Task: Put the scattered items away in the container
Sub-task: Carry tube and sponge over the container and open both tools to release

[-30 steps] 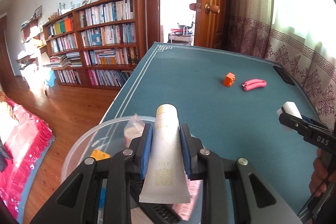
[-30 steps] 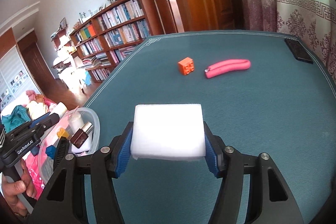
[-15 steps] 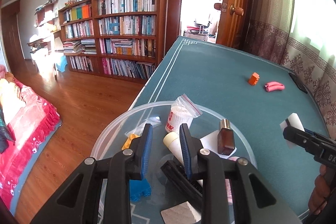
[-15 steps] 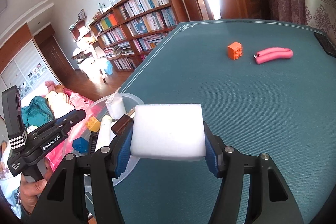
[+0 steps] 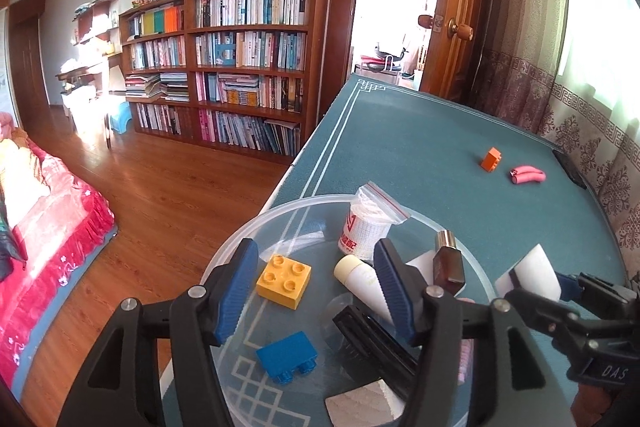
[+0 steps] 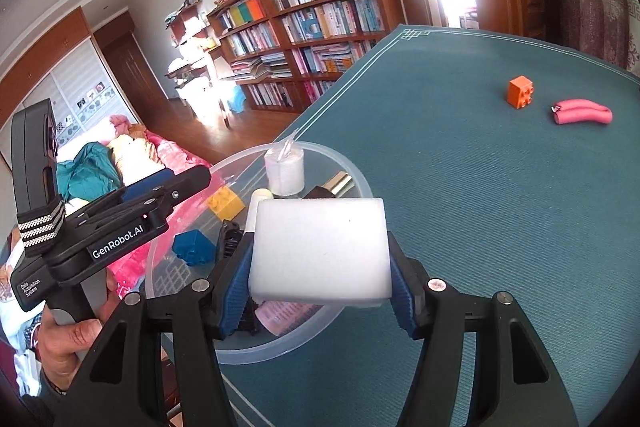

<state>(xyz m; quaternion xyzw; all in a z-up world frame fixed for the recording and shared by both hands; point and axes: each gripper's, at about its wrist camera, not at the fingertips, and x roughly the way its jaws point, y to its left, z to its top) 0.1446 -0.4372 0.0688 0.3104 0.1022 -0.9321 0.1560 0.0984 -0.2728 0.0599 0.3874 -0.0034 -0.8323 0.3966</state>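
Right wrist view first: up close, the right gripper [image 6: 320, 301] squeezes a white foam block [image 6: 319, 251] tight between its blue pads. The block hangs over the near rim of the clear round plastic bowl [image 6: 352, 179]. My guess is that the drop-off step is in hand. Next, the block needs to go a bit more over the bowl's middle, and then the jaws need to let go.

From the left wrist, the left gripper [image 5: 316, 291] is spread wide with nothing in it, over the bowl. A second ago it pinched a cream squeeze tube [image 5: 362, 283]; now that tube lies in the bowl. Beside it lie a yellow toy brick [image 5: 284, 281], a blue toy brick [image 5: 287, 357], a black comb [image 5: 376, 351], a small brown bottle with a gold cap [image 5: 448, 263] and a bagged white roll [image 5: 366, 231].

Far away on the green table cloth [image 6: 480, 187], an orange toy brick [image 6: 521, 93] and a pink curved clipper [image 6: 582, 111] sit near each other, still waiting to be tidied.
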